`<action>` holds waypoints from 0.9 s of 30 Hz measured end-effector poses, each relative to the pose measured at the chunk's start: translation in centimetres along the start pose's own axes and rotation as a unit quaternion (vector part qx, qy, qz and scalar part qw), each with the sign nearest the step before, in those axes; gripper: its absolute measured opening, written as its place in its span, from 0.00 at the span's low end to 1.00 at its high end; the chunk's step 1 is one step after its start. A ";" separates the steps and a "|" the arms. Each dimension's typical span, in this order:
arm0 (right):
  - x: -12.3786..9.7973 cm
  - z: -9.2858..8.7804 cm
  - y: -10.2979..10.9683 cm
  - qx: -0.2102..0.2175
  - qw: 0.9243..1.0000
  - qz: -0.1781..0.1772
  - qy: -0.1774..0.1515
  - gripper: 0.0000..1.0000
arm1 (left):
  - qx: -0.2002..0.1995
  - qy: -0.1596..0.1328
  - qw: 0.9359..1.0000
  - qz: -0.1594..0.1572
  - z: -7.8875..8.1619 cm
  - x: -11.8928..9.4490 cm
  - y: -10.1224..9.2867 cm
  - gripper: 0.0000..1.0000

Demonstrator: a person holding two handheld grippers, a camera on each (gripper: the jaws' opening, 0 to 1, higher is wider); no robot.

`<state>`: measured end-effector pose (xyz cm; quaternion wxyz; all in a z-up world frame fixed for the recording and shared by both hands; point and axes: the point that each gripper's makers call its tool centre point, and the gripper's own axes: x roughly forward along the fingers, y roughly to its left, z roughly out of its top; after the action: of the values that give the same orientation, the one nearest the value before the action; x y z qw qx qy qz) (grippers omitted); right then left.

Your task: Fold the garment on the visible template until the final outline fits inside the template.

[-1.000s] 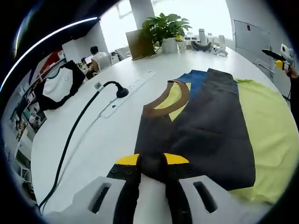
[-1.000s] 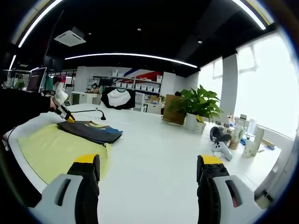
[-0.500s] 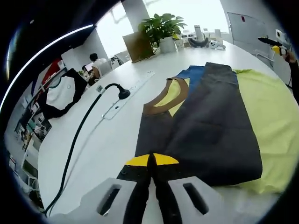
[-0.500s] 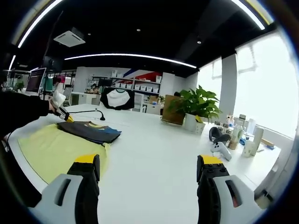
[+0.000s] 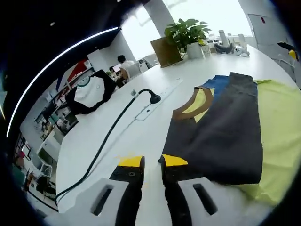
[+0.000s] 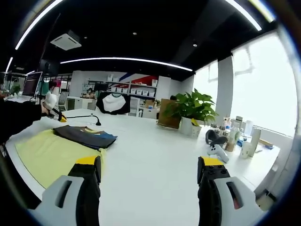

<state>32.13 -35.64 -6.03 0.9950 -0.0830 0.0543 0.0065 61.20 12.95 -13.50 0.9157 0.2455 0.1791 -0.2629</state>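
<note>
Left gripper view: the left gripper [image 5: 151, 162] sits low over the white bench [image 5: 117, 141], its yellow-tipped jaws slightly spread with a narrow gap between them and nothing held. The right-hand jaw tip lies at the near edge of the garment [image 5: 225, 136], a dark shirt folded into a long panel, with a brown collar, a yellow inner patch and a blue part showing at its far end. The garment rests on the yellow-green template [image 5: 280, 136], which extends beyond it on the right side of the view. A black cable [image 5: 106, 141] runs across the bench to a plug at a white power strip [image 5: 157, 94]. A potted plant [image 5: 188, 35] stands at the far end of the bench.

Right gripper view: the right gripper [image 6: 148, 174] is held above bare bench [image 6: 155, 165], well apart from the garment [image 6: 84, 136], its jaws spread wide and empty. The template [image 6: 44, 155] lies to the left, the garment on its far part. Beyond it, the left gripper [image 6: 56, 114] appears in a hand [image 6: 48, 101]. The potted plant [image 6: 188, 110] and several small white objects [image 6: 235, 141] stand to the right.
</note>
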 end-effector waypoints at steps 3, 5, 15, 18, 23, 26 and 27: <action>0.0 0.1 0.0 -0.018 1.000 -0.001 -0.006 0.86 | -0.047 -0.027 0.998 0.013 1.1 -1.5 0.2 0.34; -0.3 1.6 0.0 -0.049 0.998 -0.007 -0.048 0.79 | -0.041 -0.060 0.997 0.014 2.4 -2.7 -0.2 0.44; -0.5 0.5 0.4 -0.033 0.999 0.003 -0.039 0.82 | -0.133 -0.185 0.974 -0.015 7.3 -10.7 -3.3 0.74; -0.6 0.0 0.9 -0.041 0.999 0.015 -0.030 0.79 | -0.184 -0.215 0.957 -0.059 8.4 -13.4 -5.2 0.71; -0.7 0.0 0.7 -0.049 0.998 0.008 -0.030 0.80 | -0.187 -0.242 0.950 -0.066 9.4 -17.4 -6.3 0.71; -1.0 0.1 0.6 -0.043 0.999 0.006 -0.031 0.80 | -0.195 -0.267 0.939 -0.096 10.0 -20.5 -8.8 0.70; -1.1 0.3 0.6 -0.043 0.998 0.004 -0.034 0.80 | -0.203 -0.277 0.934 -0.097 10.0 -21.4 -9.1 0.69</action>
<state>31.10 -35.04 -5.67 0.9918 -0.1255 0.0207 0.0156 40.92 9.18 1.21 0.9292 -0.0469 -0.0091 -0.3664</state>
